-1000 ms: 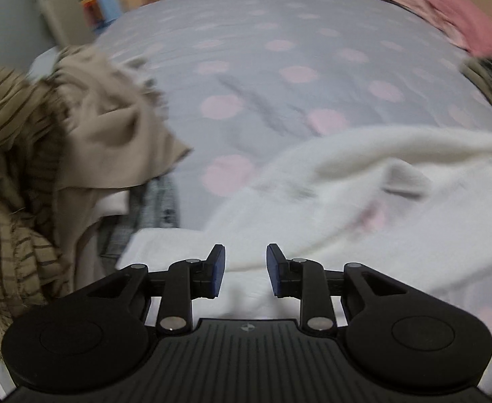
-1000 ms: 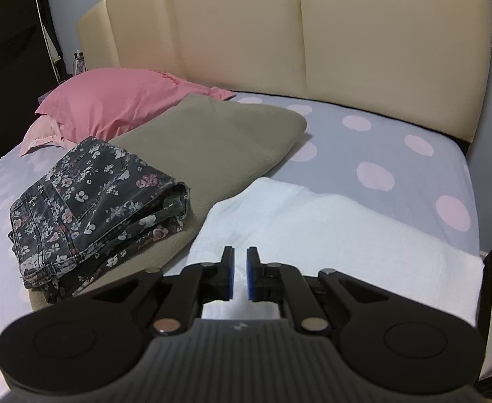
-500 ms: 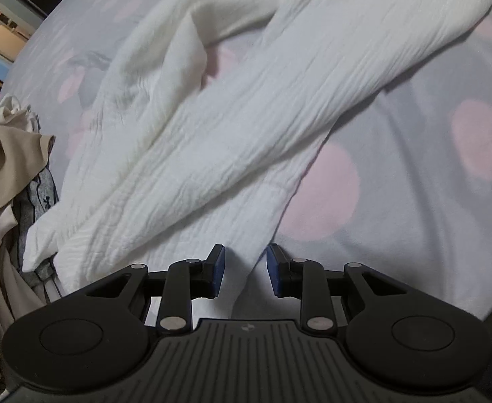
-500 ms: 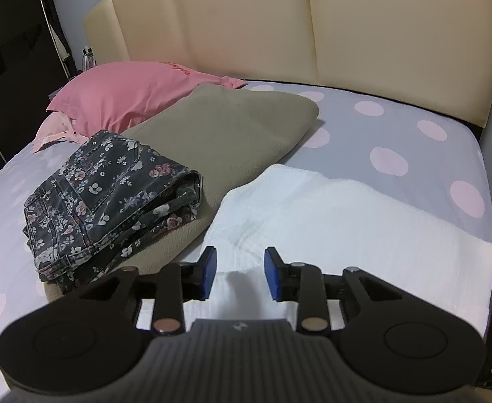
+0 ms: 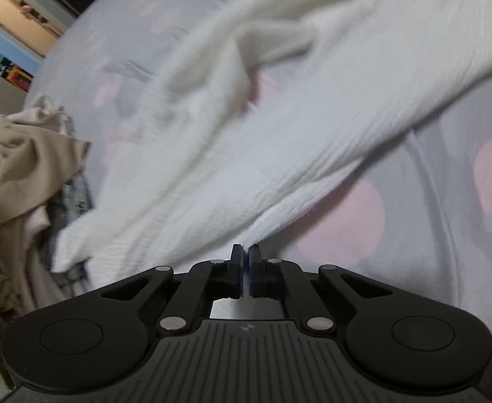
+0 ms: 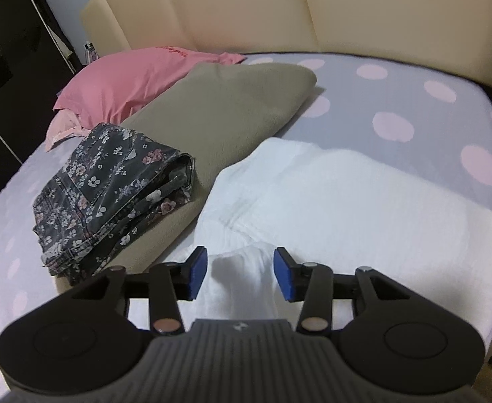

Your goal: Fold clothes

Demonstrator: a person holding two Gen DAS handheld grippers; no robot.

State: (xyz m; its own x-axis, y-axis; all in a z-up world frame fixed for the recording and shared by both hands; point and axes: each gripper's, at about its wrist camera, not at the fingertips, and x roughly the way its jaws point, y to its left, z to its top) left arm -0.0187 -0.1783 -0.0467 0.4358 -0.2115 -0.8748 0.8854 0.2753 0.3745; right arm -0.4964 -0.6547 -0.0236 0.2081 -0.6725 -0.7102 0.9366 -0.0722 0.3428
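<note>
On bed (image 6: 397,77), white garment (image 5: 246,141)

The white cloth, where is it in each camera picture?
Left wrist view: the white cloth fills the middle, and the left gripper is shut on its edge.
Right wrist view: it lies at lower right, with a fold between the open fingers of the right gripper.
Shared landmark: the pink-dotted bedsheet.

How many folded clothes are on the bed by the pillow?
2: floral jeans lying on the olive garment, beside the pink pillow. Others may be hidden.
</note>
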